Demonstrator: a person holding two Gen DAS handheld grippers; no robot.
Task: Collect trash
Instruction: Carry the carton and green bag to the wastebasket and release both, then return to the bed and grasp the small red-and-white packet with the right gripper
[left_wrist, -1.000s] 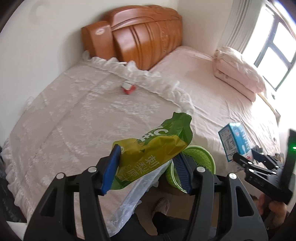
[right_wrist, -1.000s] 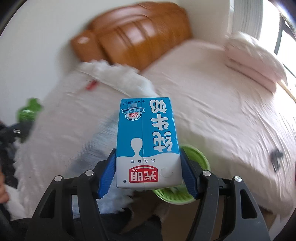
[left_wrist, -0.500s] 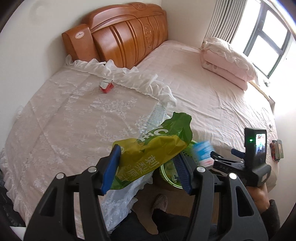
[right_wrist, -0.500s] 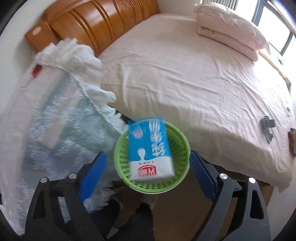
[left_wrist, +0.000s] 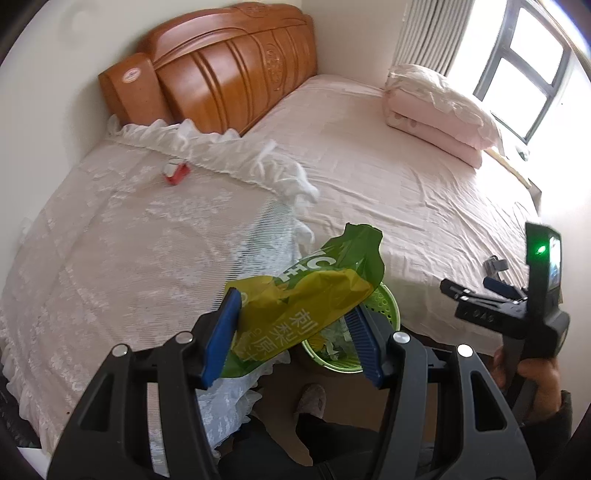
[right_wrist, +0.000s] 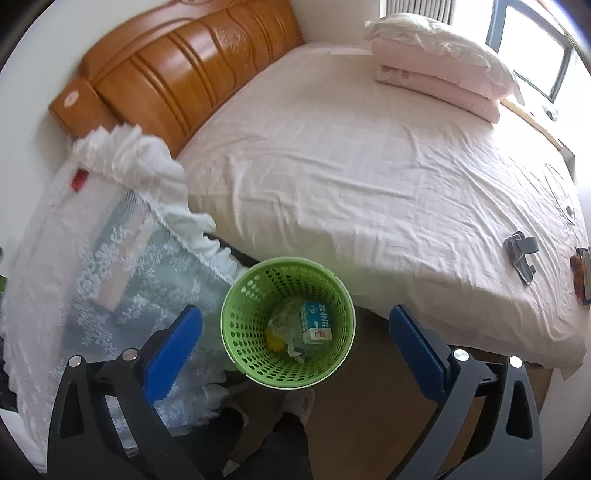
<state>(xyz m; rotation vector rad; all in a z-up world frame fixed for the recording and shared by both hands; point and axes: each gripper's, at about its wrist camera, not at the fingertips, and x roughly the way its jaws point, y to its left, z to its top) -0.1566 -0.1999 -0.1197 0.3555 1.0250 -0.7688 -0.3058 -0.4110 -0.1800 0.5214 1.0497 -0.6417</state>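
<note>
Left gripper (left_wrist: 293, 334) clamped on green snack wrapper (left_wrist: 310, 295), beside green waste basket (right_wrist: 288, 325) | right gripper (right_wrist: 295, 347) spread, empty | milk carton (right_wrist: 316, 321) inside, probably settled | centre over rim, then release.

The left gripper (left_wrist: 295, 332) pinches a crumpled green-and-yellow plastic snack wrapper (left_wrist: 306, 299) between its blue pads. Just behind, toward one o'clock, a green perforated plastic basket (left_wrist: 384, 306) stands beside the pink-sheeted bed (left_wrist: 388, 173). At three o'clock the right gripper (left_wrist: 480, 291) hovers with fingers spread.

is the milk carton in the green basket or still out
In. The milk carton lies at the bottom of the green basket, among other trash, and the right gripper above it is open and empty.
</note>
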